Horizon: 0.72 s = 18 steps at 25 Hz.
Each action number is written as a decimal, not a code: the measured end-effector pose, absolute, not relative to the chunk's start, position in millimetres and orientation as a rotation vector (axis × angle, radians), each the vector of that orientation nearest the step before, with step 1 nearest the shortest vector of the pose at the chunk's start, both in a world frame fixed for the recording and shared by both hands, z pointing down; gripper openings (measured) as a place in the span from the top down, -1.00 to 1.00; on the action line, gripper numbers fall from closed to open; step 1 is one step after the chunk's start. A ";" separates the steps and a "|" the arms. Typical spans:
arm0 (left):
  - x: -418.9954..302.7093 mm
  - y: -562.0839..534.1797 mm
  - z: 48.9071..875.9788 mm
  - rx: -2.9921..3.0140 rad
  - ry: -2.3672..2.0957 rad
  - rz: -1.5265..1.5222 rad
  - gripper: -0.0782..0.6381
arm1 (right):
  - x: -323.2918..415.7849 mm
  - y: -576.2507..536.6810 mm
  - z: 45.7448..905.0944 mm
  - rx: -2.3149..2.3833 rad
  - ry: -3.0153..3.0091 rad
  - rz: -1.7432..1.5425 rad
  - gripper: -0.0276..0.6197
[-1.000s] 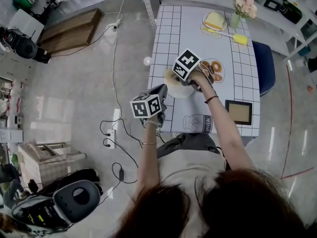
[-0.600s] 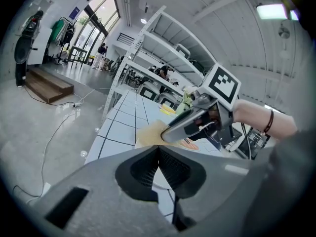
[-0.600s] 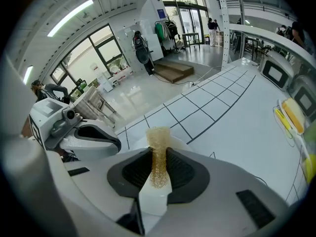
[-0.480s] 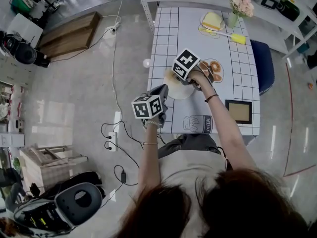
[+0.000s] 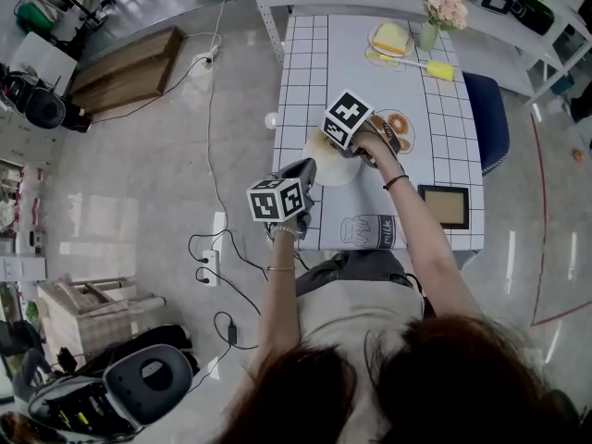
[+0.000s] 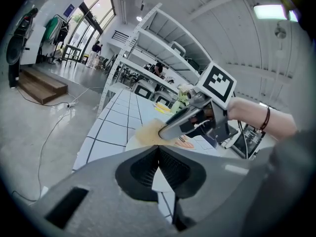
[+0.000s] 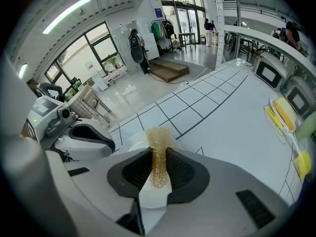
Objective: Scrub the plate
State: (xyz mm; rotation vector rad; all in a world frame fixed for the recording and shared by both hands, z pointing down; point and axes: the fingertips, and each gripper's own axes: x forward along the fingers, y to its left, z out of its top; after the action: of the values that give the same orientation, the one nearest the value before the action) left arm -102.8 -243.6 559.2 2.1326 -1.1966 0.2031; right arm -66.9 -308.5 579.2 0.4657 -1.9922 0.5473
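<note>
Pinching a tan mesh scrubber (image 7: 157,149), the right gripper (image 7: 158,157) has its jaws closed tight on the pad. The pad's free end sticks out past the tips and sits over the white plate (image 7: 129,141). In the left gripper view the scrubber (image 6: 146,133) touches the plate's (image 6: 159,180) upper face.

Left gripper (image 6: 157,151): jaws drawn together on the plate's near rim, with a white wedge of rim showing between the pads.

Head view: the plate (image 5: 335,174) lies at the near left part of the grid-patterned table (image 5: 314,63). The left gripper (image 5: 306,167) comes in from the near left edge. The right gripper (image 5: 326,149) comes from the right, its marker cube tilted above the plate. The right arm is stretched forward over the table, a dark band on the wrist. The left arm is also extended, elbow closer to the body, hand low by the table edge.

Containers: the plate carries only the scrubber. At the far end, a second plate (image 5: 374,44) holds a yellow slab; just beside it stands a vase (image 5: 430,35) with pink flowers.
</note>
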 end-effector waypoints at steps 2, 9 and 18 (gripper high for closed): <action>-101.9 -243.6 558.9 2.133 -1.195 0.205 0.75 | -64.6 -309.2 578.6 0.469 -1.989 0.545 0.67; -98.1 -243.3 559.2 2.137 -1.185 0.207 0.75 | -56.8 -311.0 576.4 0.483 -1.981 0.538 0.67; -90.8 -243.7 559.4 2.152 -1.166 0.215 0.75 | -42.5 -309.6 574.7 0.494 -1.960 0.523 0.67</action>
State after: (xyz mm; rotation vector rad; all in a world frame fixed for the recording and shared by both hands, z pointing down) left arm -90.8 -243.7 559.4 2.1520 -1.1663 0.2146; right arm -42.5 -309.6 574.7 0.4935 -1.9603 0.5228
